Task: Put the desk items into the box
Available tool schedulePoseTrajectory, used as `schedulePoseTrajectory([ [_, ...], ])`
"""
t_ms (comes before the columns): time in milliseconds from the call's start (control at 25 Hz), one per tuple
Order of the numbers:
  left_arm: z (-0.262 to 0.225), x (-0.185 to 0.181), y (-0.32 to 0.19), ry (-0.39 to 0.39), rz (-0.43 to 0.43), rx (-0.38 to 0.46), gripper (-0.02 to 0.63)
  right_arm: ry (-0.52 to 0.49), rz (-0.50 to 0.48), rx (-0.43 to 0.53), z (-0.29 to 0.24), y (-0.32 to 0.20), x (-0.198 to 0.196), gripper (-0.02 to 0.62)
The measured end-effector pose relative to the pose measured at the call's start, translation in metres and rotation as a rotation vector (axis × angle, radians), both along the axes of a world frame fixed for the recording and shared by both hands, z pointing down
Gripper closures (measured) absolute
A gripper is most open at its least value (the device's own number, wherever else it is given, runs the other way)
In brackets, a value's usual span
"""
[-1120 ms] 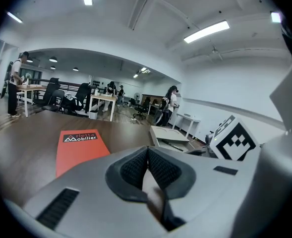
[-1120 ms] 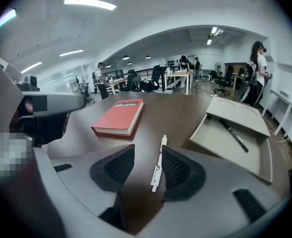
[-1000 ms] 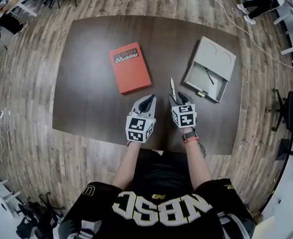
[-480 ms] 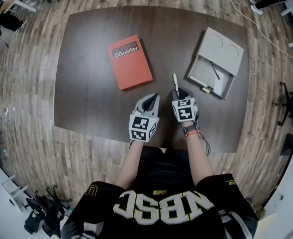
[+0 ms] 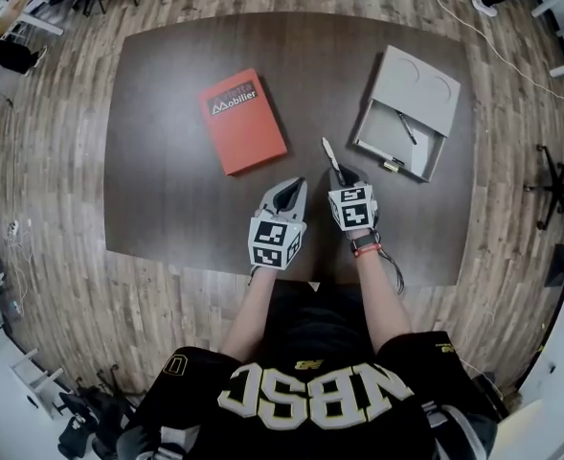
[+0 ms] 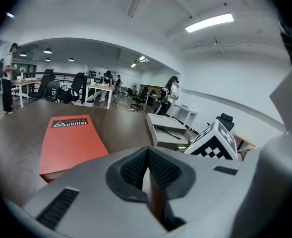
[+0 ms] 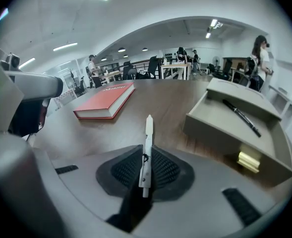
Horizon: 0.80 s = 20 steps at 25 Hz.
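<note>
Right claw (image 7: 145, 170) has its ribbed black pads closing on a slim white pen (image 7: 146, 148), which stands between them, touched on both sides, and juts forward past the tips. Left claw (image 6: 148, 167) has its pads pressed together with nothing between them. Readable print is scarce. The red book (image 5: 242, 121) carries a black label with "Mobilier" in white beside a zigzag mark (a smaller line above it is too faint to read surely), and the person's dark shirt (image 5: 310, 396) shows big pale letters, NBSC. Each claw bears a cube of black-and-white square markers. The book is a flat, hard-edged rectangle on the dark brown, matt table (image 5: 186, 190), ahead and left of both claws. The box (image 5: 420, 84) is grey and smooth, with two shallow round hollows in its top and a drawer pulled out toward the claws. In the drawer lie a black pen (image 7: 241, 115) and, at a front corner, a small yellowish block (image 7: 248, 161). The box sits ahead and right of the right claw, apart from the white pen.
</note>
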<state>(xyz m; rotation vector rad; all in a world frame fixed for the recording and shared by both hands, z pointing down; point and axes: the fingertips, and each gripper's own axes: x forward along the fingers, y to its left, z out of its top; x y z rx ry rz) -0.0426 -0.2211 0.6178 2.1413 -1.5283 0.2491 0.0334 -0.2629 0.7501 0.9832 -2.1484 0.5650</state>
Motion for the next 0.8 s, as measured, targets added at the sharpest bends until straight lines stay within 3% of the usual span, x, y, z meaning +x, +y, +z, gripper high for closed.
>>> schedulePoseTrajectory([
  [360,-0.007,0.006,-0.004,-0.006,0.037,0.020,0.591,-0.068,0.000,0.004,-0.014,0.013,0.012,0.537],
  [800,-0.008,0.039,-0.019,0.003,0.144,0.032,0.591,-0.006,-0.063,0.062,-0.049,0.020,0.065,0.535],
])
